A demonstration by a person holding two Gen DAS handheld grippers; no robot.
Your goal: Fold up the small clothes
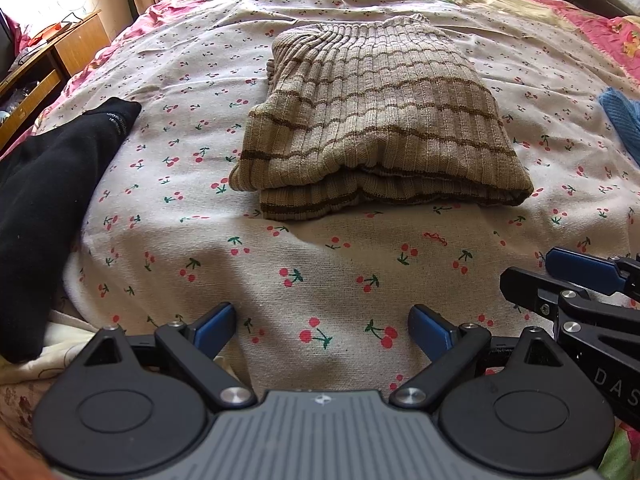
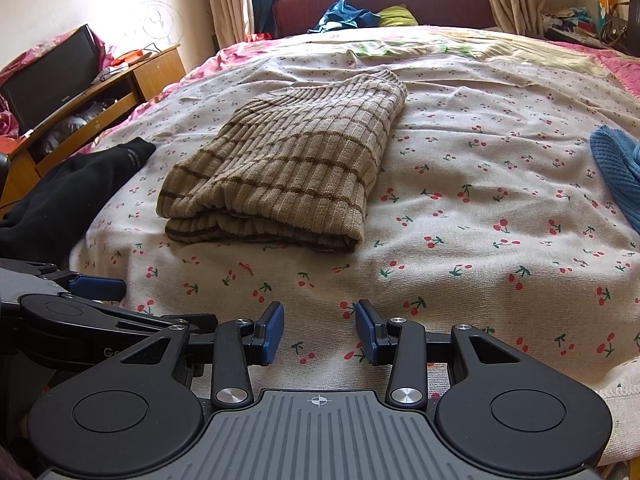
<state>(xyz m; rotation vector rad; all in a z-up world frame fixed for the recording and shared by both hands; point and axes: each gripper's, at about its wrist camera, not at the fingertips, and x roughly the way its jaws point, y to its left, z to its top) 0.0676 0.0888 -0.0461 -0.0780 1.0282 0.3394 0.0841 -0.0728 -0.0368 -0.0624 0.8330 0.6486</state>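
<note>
In the left wrist view, a black garment (image 1: 48,208) lies at nine o'clock on the bed (image 1: 320,280), draped over its left edge. At the centre, toward twelve o'clock from the left gripper (image 1: 322,330), sits the striped beige sweater (image 1: 372,128), folded into a thick rectangle with its layered edge facing the camera. It rests flat on the cherry-print sheet, well apart from both grippers. The left gripper hovers at six o'clock with its blue pads spread wide and only sheet between them. At three o'clock a blue knit piece (image 1: 624,120) shows at the bed's right edge, and below it, at four o'clock, the right gripper (image 1: 560,268) enters the frame.

In the right wrist view, a wooden cabinet (image 2: 100,100) stands at ten o'clock beside the bed. The folded sweater lies at eleven o'clock. The right gripper's pads stand moderately apart at six o'clock, holding nothing, over bare sheet. A dark red headboard (image 2: 380,4) is at twelve o'clock.
</note>
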